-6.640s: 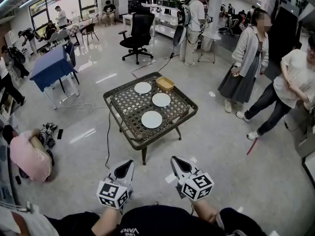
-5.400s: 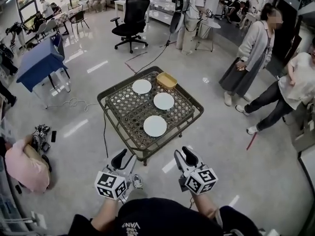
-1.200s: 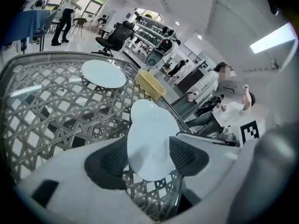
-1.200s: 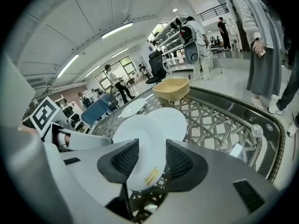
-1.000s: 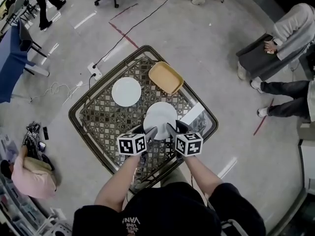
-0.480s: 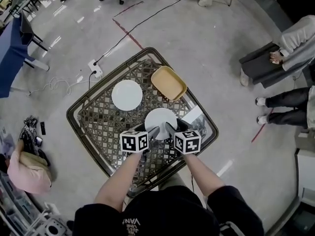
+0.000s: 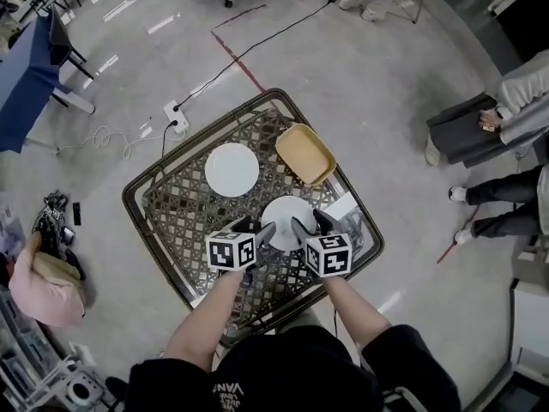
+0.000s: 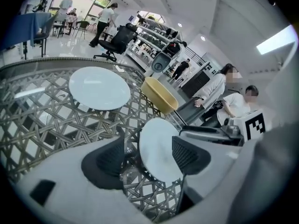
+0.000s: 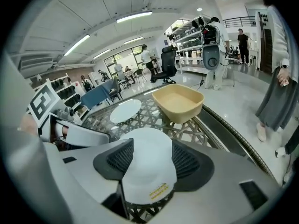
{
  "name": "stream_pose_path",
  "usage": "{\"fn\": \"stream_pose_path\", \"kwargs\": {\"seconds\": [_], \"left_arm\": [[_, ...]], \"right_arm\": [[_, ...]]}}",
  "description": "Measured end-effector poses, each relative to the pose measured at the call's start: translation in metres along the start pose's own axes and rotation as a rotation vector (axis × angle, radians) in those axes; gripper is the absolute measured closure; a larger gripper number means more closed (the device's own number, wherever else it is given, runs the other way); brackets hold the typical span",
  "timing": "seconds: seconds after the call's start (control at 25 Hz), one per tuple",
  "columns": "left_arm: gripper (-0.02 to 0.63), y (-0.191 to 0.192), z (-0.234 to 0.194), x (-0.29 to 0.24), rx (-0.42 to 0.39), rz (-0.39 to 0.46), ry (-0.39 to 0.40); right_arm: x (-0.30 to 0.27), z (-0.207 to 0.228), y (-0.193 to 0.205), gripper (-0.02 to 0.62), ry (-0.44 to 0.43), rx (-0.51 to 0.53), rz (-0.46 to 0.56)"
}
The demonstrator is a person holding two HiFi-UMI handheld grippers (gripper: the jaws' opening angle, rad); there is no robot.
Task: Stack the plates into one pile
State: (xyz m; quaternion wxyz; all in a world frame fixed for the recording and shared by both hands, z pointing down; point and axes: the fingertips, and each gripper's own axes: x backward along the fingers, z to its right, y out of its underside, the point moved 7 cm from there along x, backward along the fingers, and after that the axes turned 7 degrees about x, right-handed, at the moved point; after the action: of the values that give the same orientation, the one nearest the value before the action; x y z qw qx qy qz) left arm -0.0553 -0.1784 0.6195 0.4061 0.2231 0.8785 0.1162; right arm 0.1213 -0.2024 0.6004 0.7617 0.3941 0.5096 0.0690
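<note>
A white plate [image 7: 287,215] lies on the lattice table [image 7: 171,221], near its front right. My left gripper [image 7: 257,228] is at the plate's left rim and my right gripper [image 7: 310,224] at its right rim. Both have just been opening their jaws. In the left gripper view the plate [image 8: 156,146] shows between the open jaws of the left gripper [image 8: 147,155], pads apart from it. In the right gripper view the plate [image 9: 147,171], with a yellow sticker, sits between the spread pads of the right gripper [image 9: 150,160]. A second white plate [image 7: 232,169] lies further back on the left.
A yellow tray [image 7: 306,154] stands at the table's back right, just beyond the near plate. The table has a raised dark rim [image 7: 137,230]. A power strip and cable [image 7: 177,118] lie on the floor behind. People stand at the right [image 7: 493,118], and one crouches at the left [image 7: 39,286].
The person has walked up to the table. Three separate plates showed at first; two white rounds show now. Over the last second both grippers' jaws spread wider beside the near plate.
</note>
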Motion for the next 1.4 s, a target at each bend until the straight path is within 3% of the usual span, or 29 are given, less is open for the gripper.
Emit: {"fn": "stream_pose_path", "kwargs": {"seconds": [0.32, 0.6, 0.88, 1.16, 1.4], "left_arm": [[0.291, -0.033, -0.046, 0.028, 0.064, 0.132, -0.113], [0.291, -0.067, -0.086, 0.034, 0.087, 0.190, -0.183], [0.291, -0.108, -0.112, 0.030, 0.039, 0.172, -0.210], [0.293, -0.117, -0.117, 0.022, -0.003, 0.107, -0.231], [0.293, -0.116, -0.112, 0.013, -0.020, 0.096, -0.176]], "right_arm": [[-0.050, -0.034, -0.052, 0.356, -0.142, 0.074, 0.027], [-0.115, -0.044, -0.089, 0.354, -0.207, 0.134, -0.028], [-0.154, -0.045, -0.104, 0.354, -0.197, 0.099, -0.076], [-0.156, -0.049, -0.106, 0.364, -0.173, 0.085, -0.065], [-0.161, -0.054, -0.106, 0.362, -0.170, 0.061, -0.053]]}}
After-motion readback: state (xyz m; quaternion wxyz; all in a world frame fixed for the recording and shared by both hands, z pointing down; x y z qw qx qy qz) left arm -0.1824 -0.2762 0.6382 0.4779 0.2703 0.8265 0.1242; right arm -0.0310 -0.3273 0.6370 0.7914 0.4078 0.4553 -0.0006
